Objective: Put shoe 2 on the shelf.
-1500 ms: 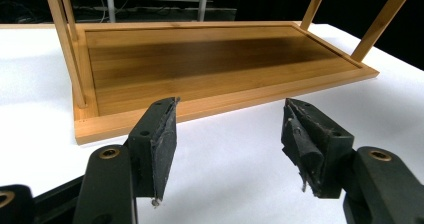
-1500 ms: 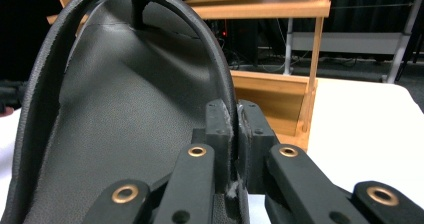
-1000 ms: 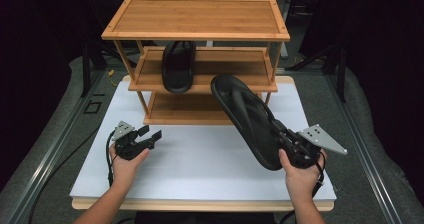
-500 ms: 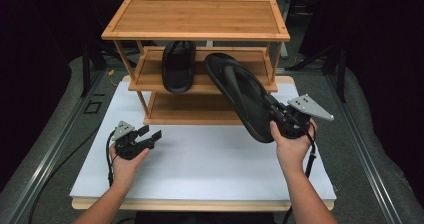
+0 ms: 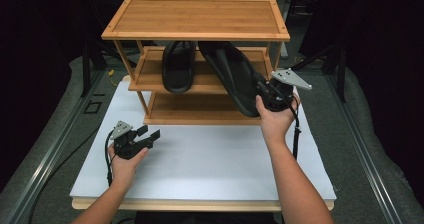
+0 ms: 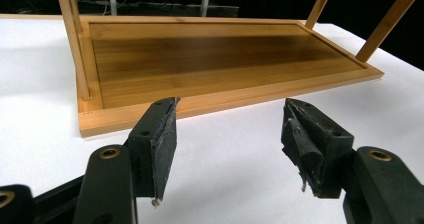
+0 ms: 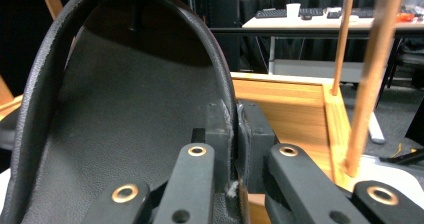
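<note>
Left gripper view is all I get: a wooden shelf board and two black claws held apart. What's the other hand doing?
Observer: The right claw is shut on the rim of a black slipper, holding it at the middle shelf of a three-level rack.
Operator: Anything on that rack?
Observer: A second black slipper lies on the middle shelf, to the left of the held one.
Operator: And my claw?
Observer: The left claw is open above the white board, holding nothing.

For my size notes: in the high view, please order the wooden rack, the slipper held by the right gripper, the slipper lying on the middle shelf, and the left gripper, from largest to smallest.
1. wooden rack
2. held slipper, though it is partly hidden and nearer the camera
3. slipper on the middle shelf, also partly hidden under the top shelf
4. left gripper
</note>
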`<control>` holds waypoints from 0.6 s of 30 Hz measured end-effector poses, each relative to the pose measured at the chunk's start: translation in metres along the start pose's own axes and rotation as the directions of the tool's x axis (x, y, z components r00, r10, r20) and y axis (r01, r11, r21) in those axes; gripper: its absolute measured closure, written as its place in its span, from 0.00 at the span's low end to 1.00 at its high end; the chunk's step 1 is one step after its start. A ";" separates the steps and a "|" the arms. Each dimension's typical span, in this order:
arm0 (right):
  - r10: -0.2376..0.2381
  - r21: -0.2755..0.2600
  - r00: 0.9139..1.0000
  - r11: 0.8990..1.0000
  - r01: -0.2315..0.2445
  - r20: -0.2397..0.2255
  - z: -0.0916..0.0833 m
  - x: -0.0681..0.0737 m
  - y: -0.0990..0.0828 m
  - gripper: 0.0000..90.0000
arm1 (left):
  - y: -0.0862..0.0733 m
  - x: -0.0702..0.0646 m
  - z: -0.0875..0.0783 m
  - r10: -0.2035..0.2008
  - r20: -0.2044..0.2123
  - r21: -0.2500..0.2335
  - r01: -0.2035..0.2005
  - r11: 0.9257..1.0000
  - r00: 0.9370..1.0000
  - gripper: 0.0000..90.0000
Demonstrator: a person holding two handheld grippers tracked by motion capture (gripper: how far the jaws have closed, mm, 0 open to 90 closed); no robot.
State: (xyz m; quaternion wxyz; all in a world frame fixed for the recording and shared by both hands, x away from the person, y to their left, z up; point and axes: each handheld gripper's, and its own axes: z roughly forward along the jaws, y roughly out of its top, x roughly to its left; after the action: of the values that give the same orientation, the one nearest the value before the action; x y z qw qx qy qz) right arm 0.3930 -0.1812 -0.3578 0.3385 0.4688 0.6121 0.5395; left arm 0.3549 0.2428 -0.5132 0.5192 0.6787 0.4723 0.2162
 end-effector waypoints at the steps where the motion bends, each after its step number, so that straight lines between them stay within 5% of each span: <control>1: 0.009 -0.001 1.000 1.000 -0.009 0.002 0.004 0.001 0.001 0.94 | 0.000 0.000 0.000 -0.001 0.000 0.002 0.001 1.000 1.000 0.44; 10: -0.004 0.016 0.994 1.000 0.003 0.107 0.038 0.010 0.011 0.94 | -0.001 0.001 0.001 -0.012 0.001 0.004 0.012 1.000 1.000 0.44; 18: 0.032 0.035 0.991 0.999 -0.037 0.129 0.066 0.014 0.016 0.94 | -0.001 0.001 0.001 -0.012 0.005 0.007 0.012 1.000 1.000 0.44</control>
State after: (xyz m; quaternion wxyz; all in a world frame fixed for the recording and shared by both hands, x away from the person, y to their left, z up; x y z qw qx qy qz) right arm 0.4529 -0.1460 -0.3530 0.3590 0.5194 0.5907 0.5025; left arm 0.3558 0.2433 -0.5152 0.5193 0.6781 0.4758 0.2099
